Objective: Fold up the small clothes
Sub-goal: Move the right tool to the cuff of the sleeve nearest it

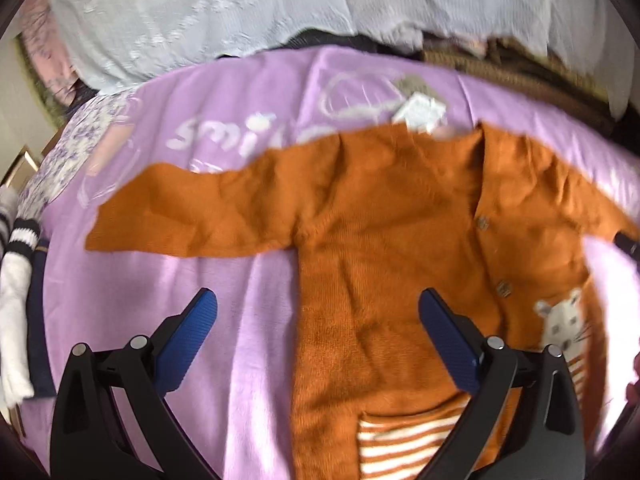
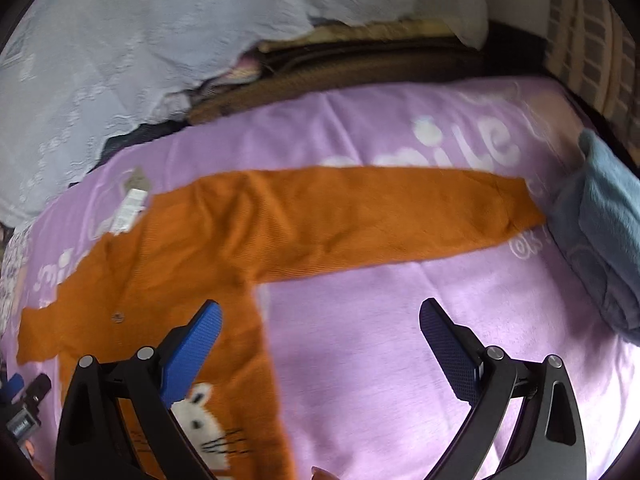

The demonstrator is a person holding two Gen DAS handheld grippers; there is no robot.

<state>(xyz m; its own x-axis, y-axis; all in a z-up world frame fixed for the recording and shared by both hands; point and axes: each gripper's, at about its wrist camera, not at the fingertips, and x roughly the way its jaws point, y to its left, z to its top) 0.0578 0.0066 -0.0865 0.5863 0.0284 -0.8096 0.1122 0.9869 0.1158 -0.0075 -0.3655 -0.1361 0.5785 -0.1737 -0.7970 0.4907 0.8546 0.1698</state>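
An orange knit cardigan [image 1: 384,216] lies flat, front up, on a purple blanket [image 1: 240,300], sleeves spread out to both sides. It has small buttons, a white mouse patch and a striped pocket. My left gripper [image 1: 318,300] is open and empty, hovering above the cardigan's left side and hem. In the right wrist view the cardigan [image 2: 280,224] stretches its right sleeve toward the right. My right gripper [image 2: 320,312] is open and empty above the cardigan's right side edge and the blanket [image 2: 400,340]. A white tag [image 1: 420,112] sticks out at the collar.
A pale blue quilt [image 1: 200,12] lies bunched at the back. Folded white and dark striped clothes [image 1: 16,280] sit at the left edge. A folded light blue cloth [image 2: 600,232] lies at the right. Brown fabric [image 2: 340,76] lies behind the blanket.
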